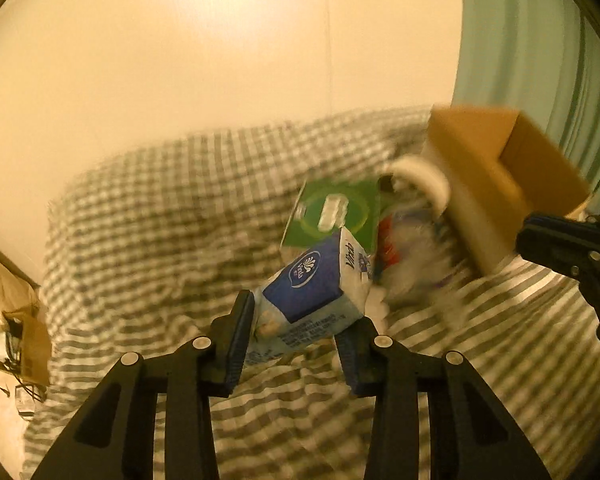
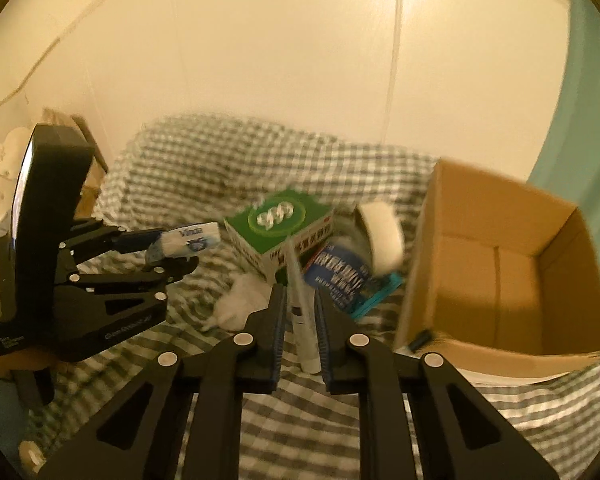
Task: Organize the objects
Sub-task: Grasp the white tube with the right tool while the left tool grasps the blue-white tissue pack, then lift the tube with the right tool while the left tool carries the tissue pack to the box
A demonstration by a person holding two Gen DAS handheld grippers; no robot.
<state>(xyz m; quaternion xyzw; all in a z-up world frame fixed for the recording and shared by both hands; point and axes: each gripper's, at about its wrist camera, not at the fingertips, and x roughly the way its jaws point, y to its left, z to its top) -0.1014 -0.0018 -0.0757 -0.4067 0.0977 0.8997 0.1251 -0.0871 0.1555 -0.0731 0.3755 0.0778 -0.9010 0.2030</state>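
My left gripper [image 1: 296, 328] is shut on a blue and white Vinda tissue pack [image 1: 312, 300] and holds it above the checked bedspread; the pack also shows in the right wrist view [image 2: 188, 242]. My right gripper [image 2: 300, 312] is shut on a white tube [image 2: 302, 312] that stands between its fingers. Behind lie a green box [image 2: 280, 224], a blue packet [image 2: 344, 276], a white roll [image 2: 382, 236] and crumpled white tissue [image 2: 240, 300]. An open cardboard box [image 2: 500, 272] stands at the right, tilted.
A grey checked bedspread [image 2: 300, 420] covers the bed, against a cream wall. A teal curtain [image 1: 540, 60] hangs at the right. A small carton and cables [image 1: 24, 344] lie at the far left.
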